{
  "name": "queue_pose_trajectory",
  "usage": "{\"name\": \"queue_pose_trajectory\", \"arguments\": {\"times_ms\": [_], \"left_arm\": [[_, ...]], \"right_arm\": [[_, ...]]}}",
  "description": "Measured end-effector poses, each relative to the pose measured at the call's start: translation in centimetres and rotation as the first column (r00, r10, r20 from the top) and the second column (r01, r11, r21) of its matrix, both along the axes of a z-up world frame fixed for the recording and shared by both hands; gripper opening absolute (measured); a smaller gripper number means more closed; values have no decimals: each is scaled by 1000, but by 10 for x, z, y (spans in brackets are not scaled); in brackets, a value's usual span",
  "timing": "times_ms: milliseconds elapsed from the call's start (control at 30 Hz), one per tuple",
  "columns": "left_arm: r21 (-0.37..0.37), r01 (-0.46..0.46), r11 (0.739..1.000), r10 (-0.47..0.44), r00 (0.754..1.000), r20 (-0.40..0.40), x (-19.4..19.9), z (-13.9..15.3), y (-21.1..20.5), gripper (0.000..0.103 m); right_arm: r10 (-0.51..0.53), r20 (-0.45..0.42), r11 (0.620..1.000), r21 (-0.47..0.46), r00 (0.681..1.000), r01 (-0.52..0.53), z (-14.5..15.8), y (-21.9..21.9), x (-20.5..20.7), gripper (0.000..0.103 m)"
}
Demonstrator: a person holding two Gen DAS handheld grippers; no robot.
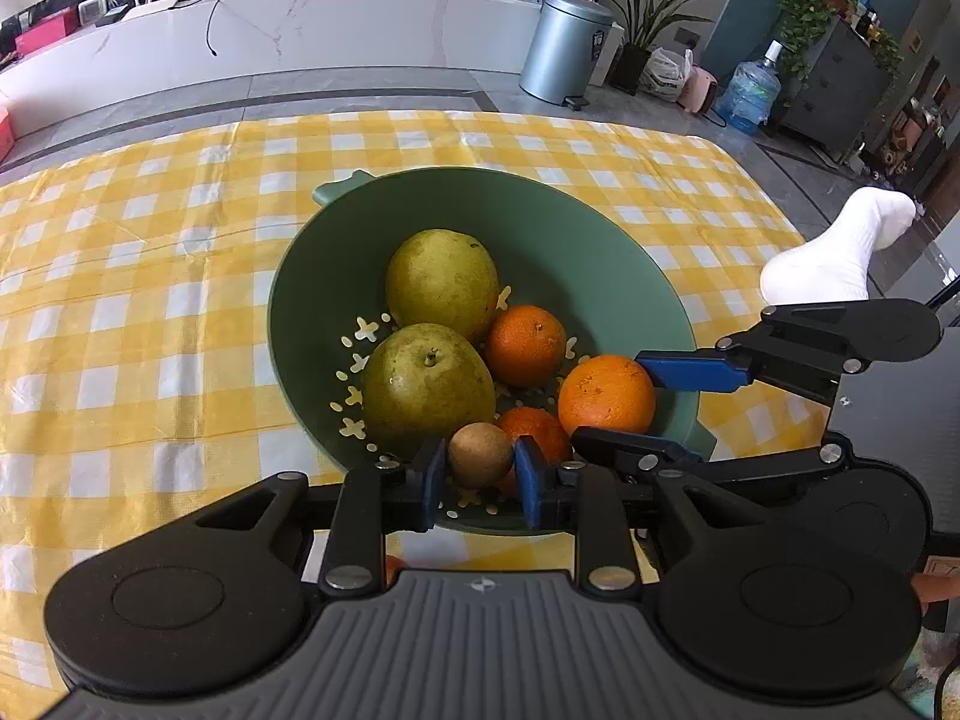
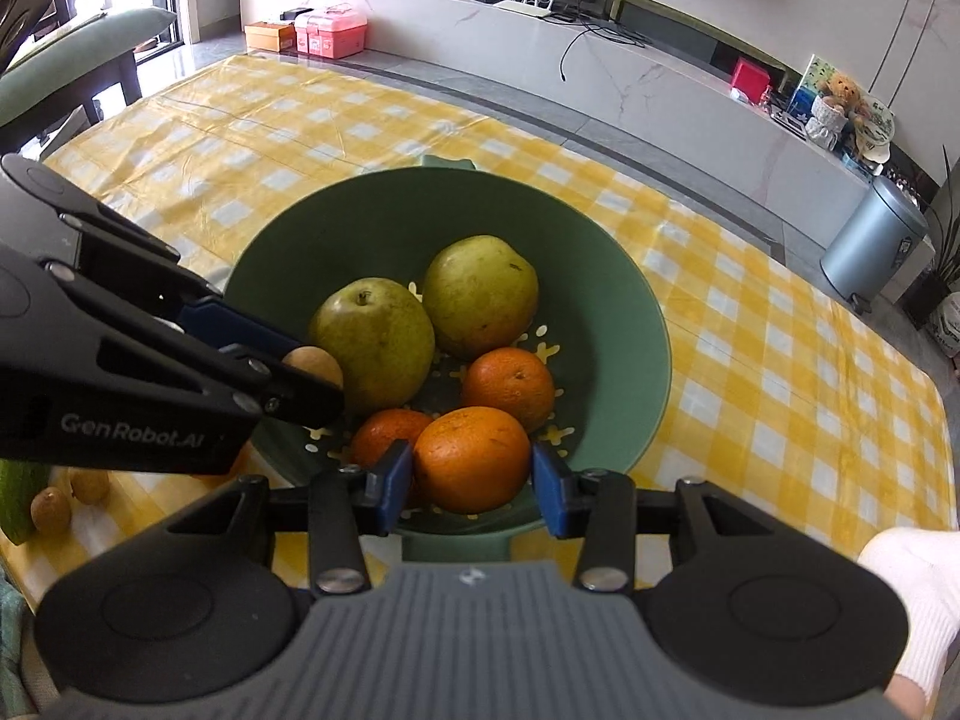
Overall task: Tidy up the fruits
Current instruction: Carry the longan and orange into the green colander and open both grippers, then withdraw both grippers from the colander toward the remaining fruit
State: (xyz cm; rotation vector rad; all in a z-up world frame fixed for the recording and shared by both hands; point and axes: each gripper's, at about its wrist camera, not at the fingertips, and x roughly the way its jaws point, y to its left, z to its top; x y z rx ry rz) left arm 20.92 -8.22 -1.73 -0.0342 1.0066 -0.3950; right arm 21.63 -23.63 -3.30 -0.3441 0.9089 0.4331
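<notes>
- As two more fruits are being brought over the green colander bowl (image 1: pixel 576 240), which is standing near the middle of the yellow checked tablecloth (image 1: pixel 150 300), the filling step is judged to be in hand.
- A small brown longan (image 1: pixel 480 455) is being held between the narrowly set jaws of the left gripper (image 1: pixel 479 477), just above the bowl's near rim.
- A large orange (image 2: pixel 471 457) is being clasped by the right gripper (image 2: pixel 473 483), its jaws set wider, over the near side of the bowl.
- Two green pears (image 1: pixel 441 291) and two smaller oranges (image 1: pixel 525 345) are being kept inside the bowl already.
- Two more longans (image 2: pixel 51 510) are being left at the tablecloth's near-left corner, beside something green.
- Next, a slow lowering and opening is judged to be called for, each fruit being set into a gap so nothing is knocked.
</notes>
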Motion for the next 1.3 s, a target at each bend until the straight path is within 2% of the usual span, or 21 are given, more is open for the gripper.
{"name": "queue_pose_trajectory", "arguments": {"times_ms": [67,267,467,633,933,1167,1300], "left_arm": [[-9,-7,1000,7,1000,3,-1,3,1,40],[-35,-20,999,22,998,56,-9,20,5,49],[-60,-46,997,53,991,121,-24,41,13,52],[-57,-59,997,68,985,162,-39,54,24,52],[-21,-71,997,74,985,158,-63,61,50,52],[14,-43,999,40,988,148,-80,52,66,52],[27,-35,999,31,989,144,-88,42,77,52]], "right_arm": [[-6,7,1000,6,1000,6,2,-1,-1,40],[-39,58,998,50,998,36,16,-8,-11,47],[-83,114,994,82,990,74,29,-9,-23,54],[-135,152,983,146,979,112,39,-7,-38,58],[-199,125,940,304,972,153,44,-1,-61,58],[-232,79,889,422,969,179,40,-1,-81,58],[-220,71,881,444,973,167,35,7,-94,58]]}}
